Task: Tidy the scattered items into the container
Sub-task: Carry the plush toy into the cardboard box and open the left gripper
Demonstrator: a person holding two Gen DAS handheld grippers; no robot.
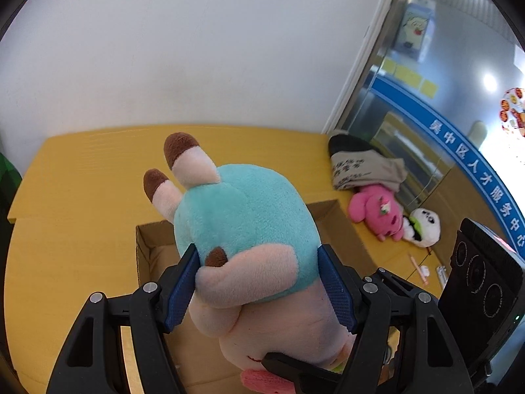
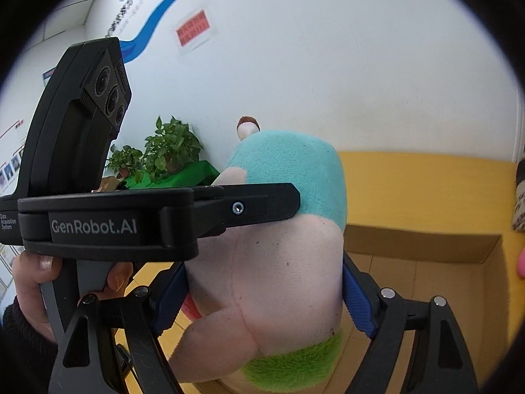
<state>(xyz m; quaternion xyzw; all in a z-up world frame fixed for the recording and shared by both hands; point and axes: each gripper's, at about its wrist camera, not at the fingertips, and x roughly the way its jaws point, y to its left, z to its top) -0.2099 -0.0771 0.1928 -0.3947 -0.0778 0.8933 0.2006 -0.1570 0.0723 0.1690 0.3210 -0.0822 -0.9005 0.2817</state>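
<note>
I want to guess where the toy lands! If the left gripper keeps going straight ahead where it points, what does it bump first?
Probably the cardboard box. The left gripper, squeezing the teal-and-pink plush toy, points down toward the open box on the yellow table. Depth is unclear.

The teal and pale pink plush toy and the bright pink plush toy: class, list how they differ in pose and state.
The teal and pale pink plush toy is held up between both grippers above the open cardboard box; the bright pink plush toy lies on the yellow table, ungripped. The teal one looks larger in view, though it is nearer the camera. Both are soft stuffed toys.
</note>
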